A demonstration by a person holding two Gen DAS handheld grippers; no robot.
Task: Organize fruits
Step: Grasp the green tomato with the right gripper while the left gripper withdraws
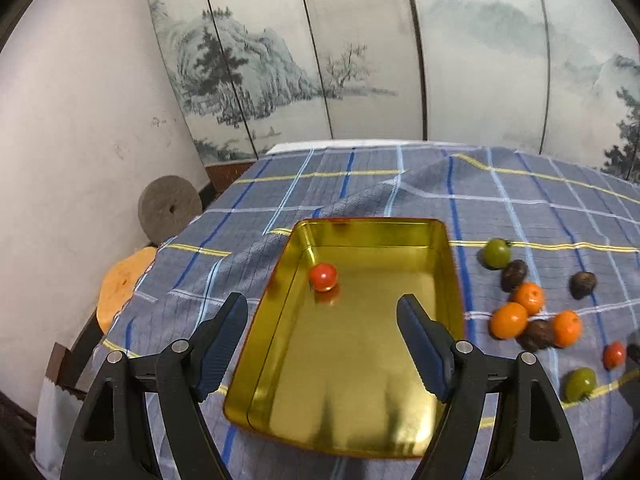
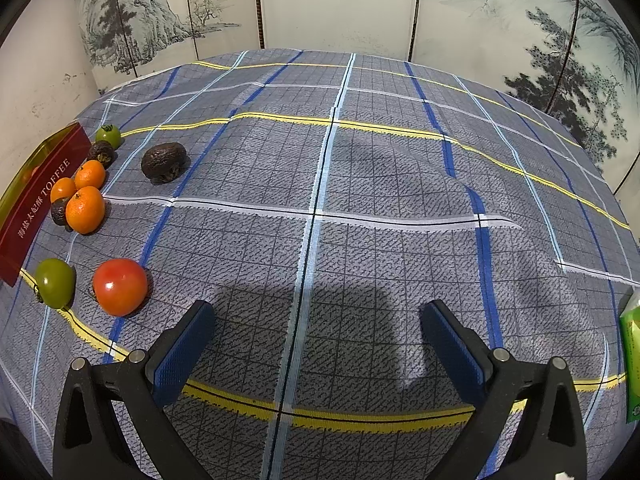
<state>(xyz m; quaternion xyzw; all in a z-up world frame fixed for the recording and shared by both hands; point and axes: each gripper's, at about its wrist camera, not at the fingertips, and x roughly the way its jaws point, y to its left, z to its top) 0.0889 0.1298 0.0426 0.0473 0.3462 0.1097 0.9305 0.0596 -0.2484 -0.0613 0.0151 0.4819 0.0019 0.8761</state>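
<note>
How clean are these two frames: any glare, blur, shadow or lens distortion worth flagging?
Left wrist view: strong fisheye bending of the folding screen; the gold tin mirrors the red tomato and shows soft glare; the fruits at the right edge are slightly smeared. Right wrist view: sharp, with a broad dark shadow on the tablecloth ahead of the right gripper; the table edge bows.

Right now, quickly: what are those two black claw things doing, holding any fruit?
Left gripper: open and empty, above the shiny gold metal tin.
Right gripper: open and empty, over the blue checked tablecloth.
</note>
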